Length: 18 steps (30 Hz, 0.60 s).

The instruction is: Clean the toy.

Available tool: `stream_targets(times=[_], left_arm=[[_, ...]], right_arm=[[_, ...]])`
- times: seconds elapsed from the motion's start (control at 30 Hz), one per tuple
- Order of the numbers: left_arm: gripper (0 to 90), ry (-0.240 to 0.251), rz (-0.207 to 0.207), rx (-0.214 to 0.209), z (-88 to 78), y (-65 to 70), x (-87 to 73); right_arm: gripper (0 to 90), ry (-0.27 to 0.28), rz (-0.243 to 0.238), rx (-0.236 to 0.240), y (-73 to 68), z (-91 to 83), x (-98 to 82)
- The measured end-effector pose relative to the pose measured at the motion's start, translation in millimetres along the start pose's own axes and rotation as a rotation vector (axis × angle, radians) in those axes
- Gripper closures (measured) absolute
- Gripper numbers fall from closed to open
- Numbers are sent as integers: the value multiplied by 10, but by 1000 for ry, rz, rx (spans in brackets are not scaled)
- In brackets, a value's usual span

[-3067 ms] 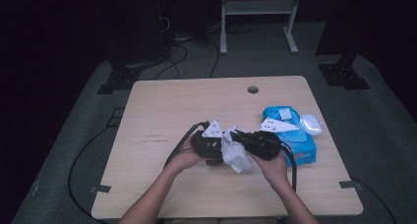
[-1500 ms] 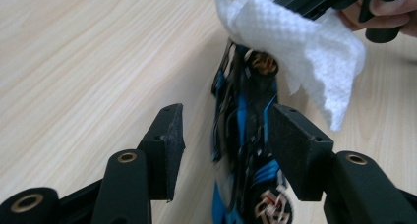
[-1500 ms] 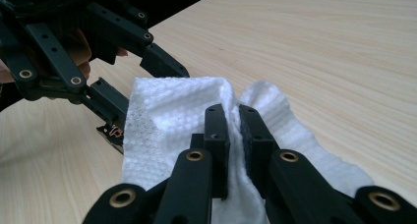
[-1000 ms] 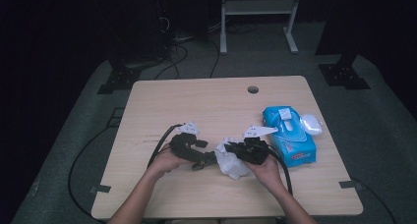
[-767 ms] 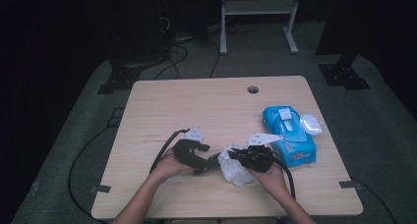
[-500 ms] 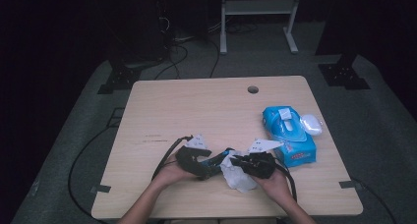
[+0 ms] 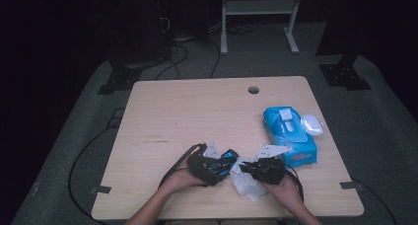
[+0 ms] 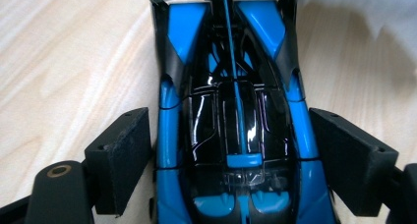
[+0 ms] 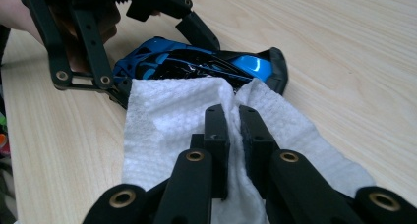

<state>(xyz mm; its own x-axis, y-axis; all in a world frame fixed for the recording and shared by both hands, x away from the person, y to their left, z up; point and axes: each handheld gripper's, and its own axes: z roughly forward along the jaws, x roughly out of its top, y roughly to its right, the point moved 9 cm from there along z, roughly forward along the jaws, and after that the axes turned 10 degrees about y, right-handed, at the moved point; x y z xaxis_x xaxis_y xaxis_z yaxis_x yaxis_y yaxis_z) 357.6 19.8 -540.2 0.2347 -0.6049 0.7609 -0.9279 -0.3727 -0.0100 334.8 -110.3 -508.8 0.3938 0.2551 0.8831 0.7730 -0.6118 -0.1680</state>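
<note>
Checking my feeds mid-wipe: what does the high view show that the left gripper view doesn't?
High view: the blue wipes pack on the table, both hands, and the right gripper pinching the white wipe. Left gripper view: the gaps between the left gripper pads and the blue toy car; its jaws have just been opening. Both show car, wipe and tabletop.

**Matte black tools, brass pivots, bare forearms**

The left hand-held gripper (image 7: 224, 163) is a matte black frame of flat link bars joined by brass-coloured rivets, with blocky black jaw pads of a rough, foam-like surface. A pale grey three-cornered plate sits on top, and a black cable trails from its body. The right hand-held gripper (image 9: 235, 128) matches it: black bars, brass-ringed pivots, narrow textured pads, its own grey plate and black cable. The person's forearms are bare, with no sleeves.
</note>
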Motion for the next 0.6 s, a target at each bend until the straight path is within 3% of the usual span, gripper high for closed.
stream_targets(times=[0.17, 0.37, 0.6], left_arm=[[253, -1, 33, 9, -15, 18, 19], [262, 0, 61, -21, -68, 18, 25], [269, 17, 104, -16, -100, -4, 144]], right_arm=[[830, 6, 11, -8, 32, -57, -14], [830, 23, 15, -4, 30, -97, 17], [830, 34, 22, -7, 60, -132, 41]])
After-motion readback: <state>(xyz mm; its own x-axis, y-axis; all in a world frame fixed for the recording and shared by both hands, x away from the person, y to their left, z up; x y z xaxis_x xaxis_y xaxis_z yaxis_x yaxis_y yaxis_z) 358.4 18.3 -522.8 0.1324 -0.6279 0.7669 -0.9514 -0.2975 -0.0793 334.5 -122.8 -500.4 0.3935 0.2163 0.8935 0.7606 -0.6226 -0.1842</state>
